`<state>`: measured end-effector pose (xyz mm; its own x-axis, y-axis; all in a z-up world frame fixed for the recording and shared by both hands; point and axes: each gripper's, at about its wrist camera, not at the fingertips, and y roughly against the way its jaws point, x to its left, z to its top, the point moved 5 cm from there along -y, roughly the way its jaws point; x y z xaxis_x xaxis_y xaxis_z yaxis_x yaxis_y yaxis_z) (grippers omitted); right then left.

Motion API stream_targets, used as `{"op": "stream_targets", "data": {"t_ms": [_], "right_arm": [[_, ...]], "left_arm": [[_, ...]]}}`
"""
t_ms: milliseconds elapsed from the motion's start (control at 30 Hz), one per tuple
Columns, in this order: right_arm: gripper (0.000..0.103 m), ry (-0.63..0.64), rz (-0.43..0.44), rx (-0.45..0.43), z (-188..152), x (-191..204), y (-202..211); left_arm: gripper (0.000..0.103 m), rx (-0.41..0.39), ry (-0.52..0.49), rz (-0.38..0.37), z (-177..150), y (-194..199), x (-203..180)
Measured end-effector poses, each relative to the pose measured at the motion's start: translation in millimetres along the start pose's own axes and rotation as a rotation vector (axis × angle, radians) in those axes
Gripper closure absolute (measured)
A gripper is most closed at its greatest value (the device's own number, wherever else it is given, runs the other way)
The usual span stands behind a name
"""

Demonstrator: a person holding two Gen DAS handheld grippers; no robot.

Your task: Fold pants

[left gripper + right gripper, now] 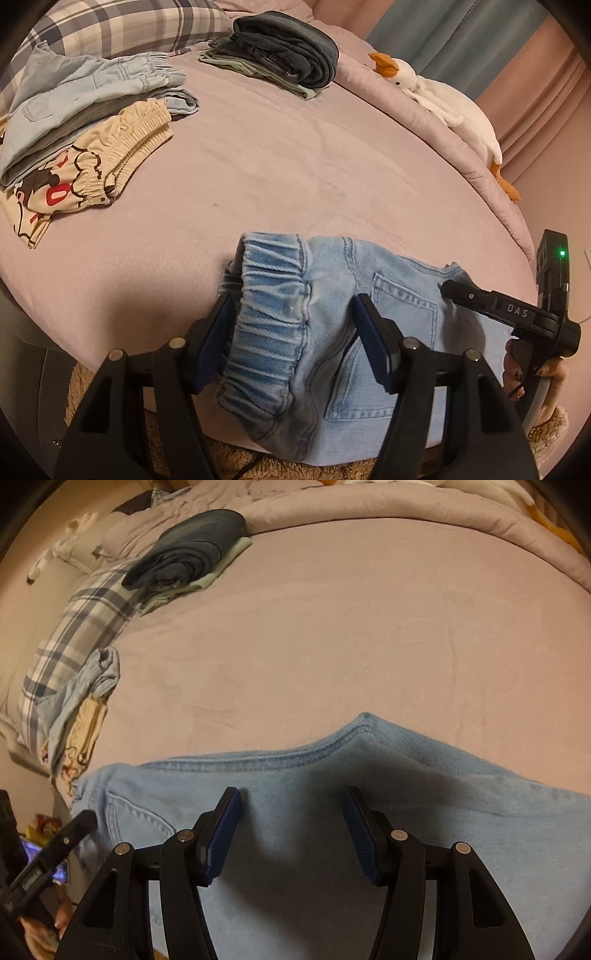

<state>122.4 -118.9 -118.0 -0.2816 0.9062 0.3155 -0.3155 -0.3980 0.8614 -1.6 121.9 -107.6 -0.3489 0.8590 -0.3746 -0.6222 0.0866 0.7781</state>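
Light blue jeans (399, 321) lie at the near edge of the pink bed (295, 166), the gathered elastic waistband (273, 314) to the left. My left gripper (291, 302) is open and straddles the waistband. Its left pad sits by the band's edge and its right pad stands over the back pocket; neither visibly presses. In the right wrist view the jeans (369, 768) spread flat, seam peaked in the middle. My right gripper (291, 794) hovers open just above the cloth with nothing pinched. One of the right gripper's fingers (480, 299) shows by the jeans' right end.
Folded light blue and cream clothes (85, 122) are piled at the far left, and a dark folded stack (284, 55) at the back. A plaid pillow (129, 26) and a white goose plush (443, 99) lie along the far side. A shaggy rug (258, 465) lies below the bed edge.
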Motion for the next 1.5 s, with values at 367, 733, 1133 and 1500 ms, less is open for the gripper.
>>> {"op": "stream_targets", "data": {"t_ms": [367, 733, 1133, 1500], "right_arm": [[0.044, -0.086, 0.031, -0.067, 15, -25, 22], [0.044, -0.054, -0.026, -0.064, 24, -26, 14], [0.067, 0.079, -0.045, -0.001, 26, -18, -19], [0.094, 0.019, -0.026, -0.140, 40, -19, 3]], "left_arm": [[0.050, -0.032, -0.046, 0.042, 0, 2, -5], [0.052, -0.028, -0.034, 0.034, -1, 3, -1], [0.056, -0.042, -0.043, 0.040, -3, 7, -4], [0.074, -0.033, -0.024, 0.065, 5, 3, 1]]}}
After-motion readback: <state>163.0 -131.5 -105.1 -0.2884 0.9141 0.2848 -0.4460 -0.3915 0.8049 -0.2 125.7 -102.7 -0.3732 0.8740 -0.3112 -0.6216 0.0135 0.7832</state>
